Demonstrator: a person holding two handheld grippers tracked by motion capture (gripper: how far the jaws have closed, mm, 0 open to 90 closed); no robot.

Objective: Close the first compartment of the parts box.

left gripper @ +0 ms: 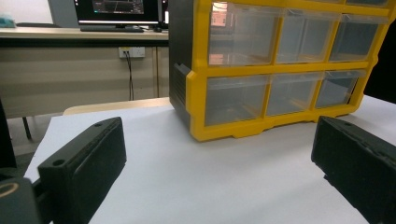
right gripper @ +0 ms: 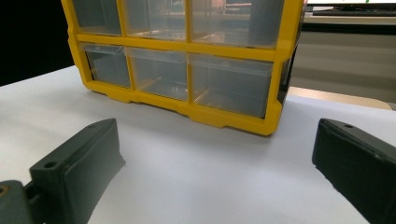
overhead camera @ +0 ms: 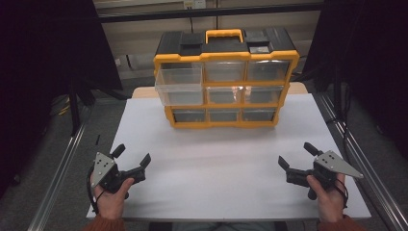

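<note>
A yellow and black drawer cabinet (overhead camera: pixel 224 79) with clear plastic drawers stands at the far middle of the white table (overhead camera: pixel 216 168). Its two left upper drawers (overhead camera: pixel 179 86) stick out toward me. The cabinet front (left gripper: pixel 280 70) shows in the left gripper view and the cabinet front (right gripper: pixel 182 60) again in the right gripper view. My left gripper (overhead camera: pixel 131 154) rests near the front left of the table, jaws wide apart, nothing between them. My right gripper (overhead camera: pixel 296 155) sits at the front right, also open and empty. Both point toward the cabinet.
Metal rails (overhead camera: pixel 62 168) run along both sides of the table. Behind the cabinet a desk (left gripper: pixel 70 35) carries a monitor (left gripper: pixel 116 9). Dark curtains hang at left and right.
</note>
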